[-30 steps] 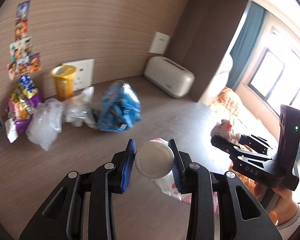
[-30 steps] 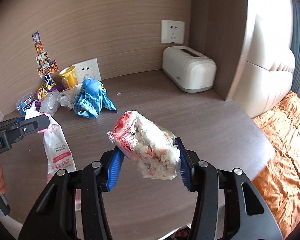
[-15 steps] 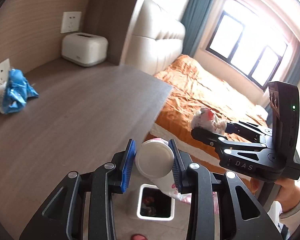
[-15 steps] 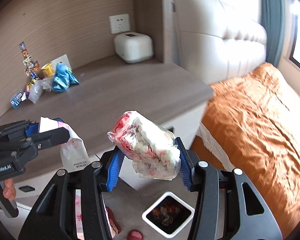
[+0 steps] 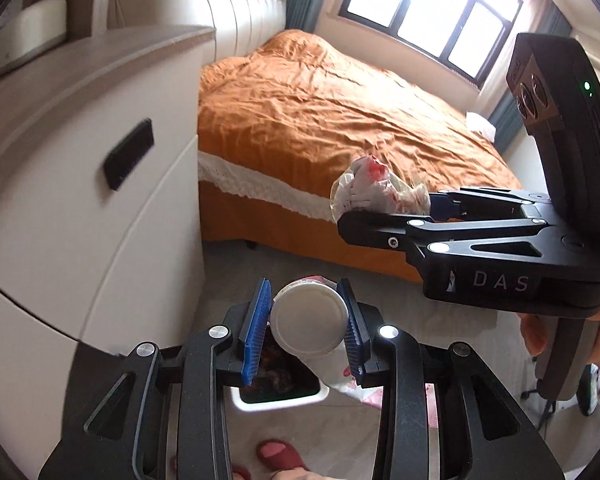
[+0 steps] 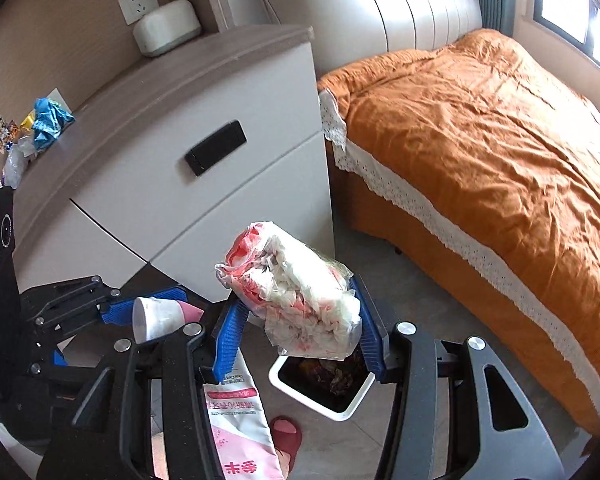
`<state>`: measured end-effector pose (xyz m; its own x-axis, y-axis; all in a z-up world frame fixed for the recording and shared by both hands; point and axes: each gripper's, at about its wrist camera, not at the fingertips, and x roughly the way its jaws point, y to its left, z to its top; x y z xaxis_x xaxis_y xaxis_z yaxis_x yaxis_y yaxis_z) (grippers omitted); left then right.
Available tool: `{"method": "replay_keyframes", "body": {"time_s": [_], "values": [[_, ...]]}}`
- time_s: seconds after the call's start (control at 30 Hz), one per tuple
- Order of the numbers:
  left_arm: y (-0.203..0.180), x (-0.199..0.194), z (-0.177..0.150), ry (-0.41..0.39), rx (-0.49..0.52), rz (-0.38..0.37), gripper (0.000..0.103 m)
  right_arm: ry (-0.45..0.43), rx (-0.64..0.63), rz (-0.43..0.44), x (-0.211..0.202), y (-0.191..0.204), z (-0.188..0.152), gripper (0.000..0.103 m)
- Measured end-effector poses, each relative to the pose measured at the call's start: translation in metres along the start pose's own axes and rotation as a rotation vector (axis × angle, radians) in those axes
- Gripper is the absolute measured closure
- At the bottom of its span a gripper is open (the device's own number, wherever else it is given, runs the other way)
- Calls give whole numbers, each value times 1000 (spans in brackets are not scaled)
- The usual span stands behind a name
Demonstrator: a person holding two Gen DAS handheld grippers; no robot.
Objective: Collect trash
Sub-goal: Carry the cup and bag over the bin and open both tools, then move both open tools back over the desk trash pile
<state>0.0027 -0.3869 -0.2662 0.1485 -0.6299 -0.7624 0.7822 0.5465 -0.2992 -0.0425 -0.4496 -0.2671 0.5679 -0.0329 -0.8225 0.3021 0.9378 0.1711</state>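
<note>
- The white tube [image 5: 309, 325] with a pink printed body sits between the blue pads of the left gripper [image 5: 306, 330], whose jaws are closed tight on its cap end.
- The crumpled plastic bag [image 6: 300, 294], white and red, is clamped in the narrow jaws of the right gripper [image 6: 298, 334].
- Both are above the white bin [image 6: 320, 394] on the floor; inside it is something dark, perhaps other trash.
- The bin stands beside the nightstand [image 6: 172, 184] and near the bed [image 6: 480, 128].
</note>
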Motion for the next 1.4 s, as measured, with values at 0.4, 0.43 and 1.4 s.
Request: {"method": "replay_keyframes", "body": {"time_s": [0.4,0.43,1.4], "values": [[32,141,-73,109,64,-25,5,147,118,-3,127,-46,-89,9],[33,147,-77,120,72,-34,5,147,127,-6,134,-47,-95,9],[14,-33,7,-25,22,53,5,-30,-2,-43,0,18,4,5]]}}
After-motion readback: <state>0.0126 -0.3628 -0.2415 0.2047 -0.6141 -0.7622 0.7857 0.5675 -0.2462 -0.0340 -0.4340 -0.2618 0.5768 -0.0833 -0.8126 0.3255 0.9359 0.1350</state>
